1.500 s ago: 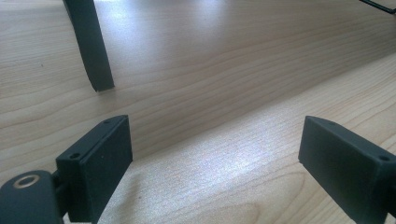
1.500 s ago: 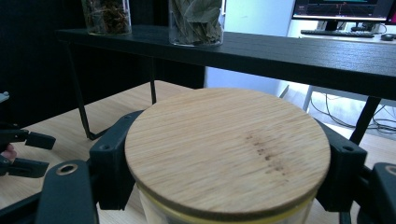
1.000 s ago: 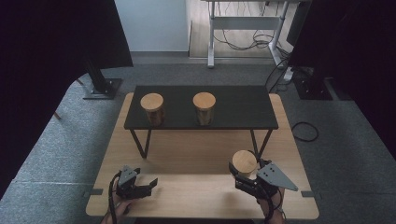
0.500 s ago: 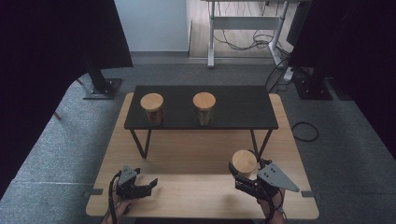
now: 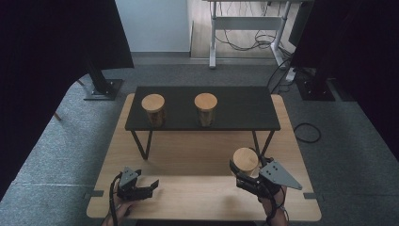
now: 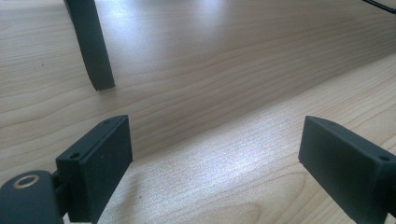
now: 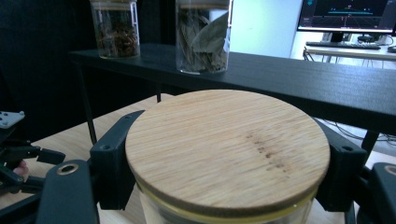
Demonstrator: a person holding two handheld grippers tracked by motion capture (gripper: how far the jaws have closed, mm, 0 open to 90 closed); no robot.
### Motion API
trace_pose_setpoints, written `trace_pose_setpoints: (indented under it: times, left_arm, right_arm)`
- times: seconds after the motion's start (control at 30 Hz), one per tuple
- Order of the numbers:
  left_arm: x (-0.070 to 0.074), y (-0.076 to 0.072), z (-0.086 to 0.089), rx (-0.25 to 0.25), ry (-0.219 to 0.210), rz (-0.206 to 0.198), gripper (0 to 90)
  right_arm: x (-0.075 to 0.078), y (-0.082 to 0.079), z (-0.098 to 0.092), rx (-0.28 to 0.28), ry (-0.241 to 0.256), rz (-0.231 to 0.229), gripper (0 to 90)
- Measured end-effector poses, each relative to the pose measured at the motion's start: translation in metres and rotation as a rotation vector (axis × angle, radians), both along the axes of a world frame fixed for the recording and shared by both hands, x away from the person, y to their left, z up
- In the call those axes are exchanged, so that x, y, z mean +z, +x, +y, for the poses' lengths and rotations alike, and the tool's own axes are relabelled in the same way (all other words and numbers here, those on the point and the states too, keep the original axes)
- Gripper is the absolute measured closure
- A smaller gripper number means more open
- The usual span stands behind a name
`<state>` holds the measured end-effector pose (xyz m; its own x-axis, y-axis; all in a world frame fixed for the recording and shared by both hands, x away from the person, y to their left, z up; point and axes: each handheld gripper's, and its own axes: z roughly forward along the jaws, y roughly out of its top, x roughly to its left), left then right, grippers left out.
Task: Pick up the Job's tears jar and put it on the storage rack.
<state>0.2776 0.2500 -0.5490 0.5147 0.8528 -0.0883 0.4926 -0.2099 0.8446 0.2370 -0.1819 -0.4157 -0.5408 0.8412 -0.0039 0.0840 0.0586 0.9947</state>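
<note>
Bamboo-lidded jar (image 7: 227,149) clamped in right gripper (image 7: 224,158) jaws.

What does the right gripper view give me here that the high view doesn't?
Right gripper view: both jaws press the sides of the held jar just under its wooden lid, and the glass of the shelf jars shows bay leaves in one and darker dried bits in the other.

High view: the layout, with the right gripper at the wooden table's front right and the black shelf with bare space on its right.

Both: the held jar, two shelf jars, and the left gripper.
</note>
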Motion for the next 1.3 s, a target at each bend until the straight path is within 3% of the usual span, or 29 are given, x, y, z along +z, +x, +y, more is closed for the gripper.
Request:
trace_pose_setpoints:
  times: [0.93, 1.3]
  left_arm:
    - [0.0, 0.0, 0.0, 0.002, -0.006, 0.002, 9.1]
    - [0.0, 0.0, 0.0, 0.001, -0.004, 0.003, 9.1]
  right_arm:
    - [0.02, 0.01, 0.001, 0.018, 0.008, -0.02, 23.1]
    - [0.027, 0.015, 0.004, 0.031, -0.012, -0.03, 23.1]
